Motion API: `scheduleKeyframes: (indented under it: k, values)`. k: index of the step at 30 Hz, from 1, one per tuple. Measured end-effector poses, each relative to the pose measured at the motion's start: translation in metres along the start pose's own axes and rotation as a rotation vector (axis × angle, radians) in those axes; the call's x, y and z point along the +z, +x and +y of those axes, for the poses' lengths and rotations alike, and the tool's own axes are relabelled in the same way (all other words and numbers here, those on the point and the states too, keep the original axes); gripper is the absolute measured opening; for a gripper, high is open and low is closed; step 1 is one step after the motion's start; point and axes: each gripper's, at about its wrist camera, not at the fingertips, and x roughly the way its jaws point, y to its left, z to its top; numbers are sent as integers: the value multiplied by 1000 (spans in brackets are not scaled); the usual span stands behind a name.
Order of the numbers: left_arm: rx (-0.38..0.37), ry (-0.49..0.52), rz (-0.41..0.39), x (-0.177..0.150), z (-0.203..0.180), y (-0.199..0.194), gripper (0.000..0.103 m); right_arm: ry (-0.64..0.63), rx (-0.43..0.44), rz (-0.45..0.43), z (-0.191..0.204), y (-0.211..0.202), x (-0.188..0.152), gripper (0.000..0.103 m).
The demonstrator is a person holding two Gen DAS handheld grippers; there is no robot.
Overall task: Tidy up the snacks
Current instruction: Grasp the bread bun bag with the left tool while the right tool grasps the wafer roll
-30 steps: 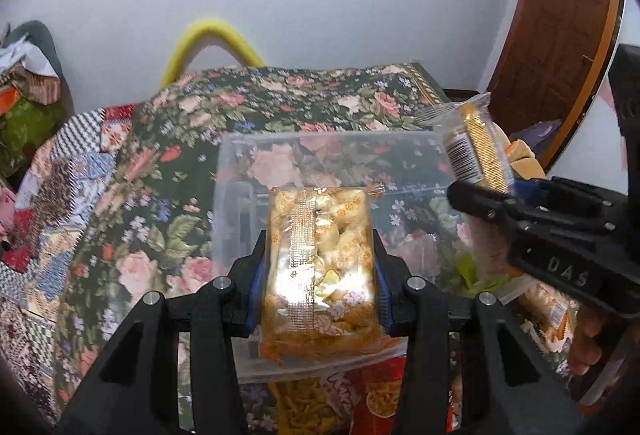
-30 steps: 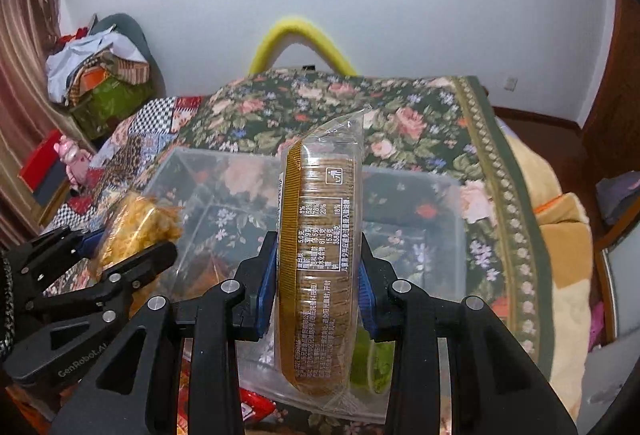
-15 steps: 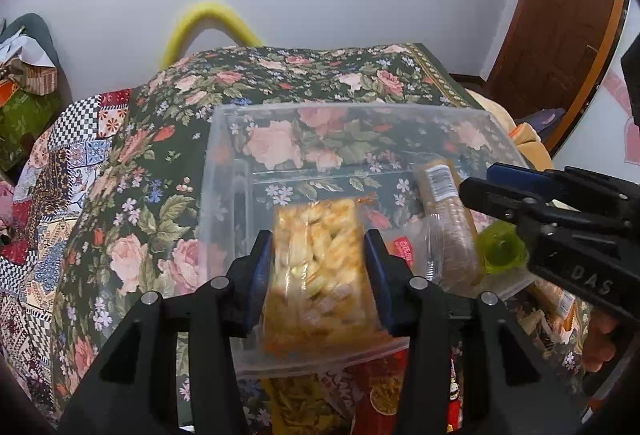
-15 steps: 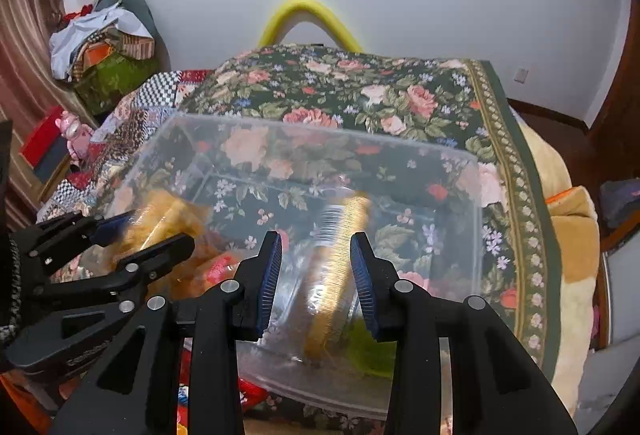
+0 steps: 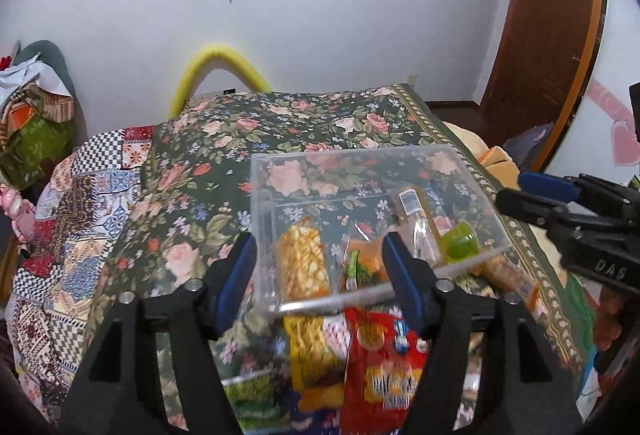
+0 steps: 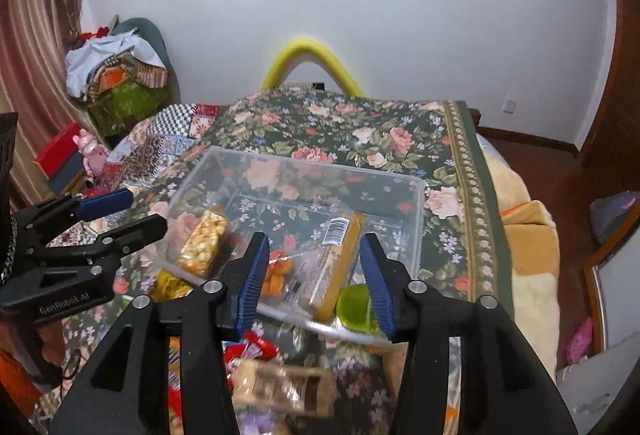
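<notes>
Both snacks are down in the clear plastic bin (image 5: 260, 195) sitting on the bed, on top of the floral bedspread (image 5: 280, 131). The left hand-held gripper (image 5: 320, 275) has just been opening, its blue pads are spread apart above the bin's near wall with nothing pinched between them, and the yellow popcorn-looking pack (image 5: 302, 263) lies flat on the bin floor toward the left side. Same deal on the other side: the right hand-held gripper (image 6: 316, 275) has just been opening too, jaws apart and not touching anything, and the long cracker sleeve (image 6: 338, 259) with the barcode label lies loose in the bin, leaning a bit toward the right. Between those two packs there's an orange snack bag (image 5: 366, 259) with some green on it, and a lime green jelly cup (image 6: 354, 305) sits in the near right corner, just beside the cracker sleeve. In the left wrist view you can see the right tool poking in from the right edge, and in the right wrist view the left tool comes in from the left, both hanging over the bin's near side. Outside the bin, closer to the cameras, there's still a pile on the bedspread: a red chip bag (image 5: 384, 367), a yellow pack next to it, and a blurry tan wrapped pack (image 6: 284, 387). Yellow foam hoop (image 5: 216, 63) stands at the far end of the bed by the wall.
</notes>
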Motion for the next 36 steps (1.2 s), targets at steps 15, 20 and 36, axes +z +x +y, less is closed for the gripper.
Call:
scheduleKeyframes:
  k: [15, 20, 36]
  values:
    - [-21, -52, 88, -71, -8, -49, 75, -11, 1, 20, 3, -50, -71, 54]
    - [-24, -47, 119, -95, -27, -54, 76, -14, 17, 76, 4, -44, -100, 56]
    - [-34, -57, 263, -144, -68, -33, 77, -25, 106, 225, 4, -3, -154, 56]
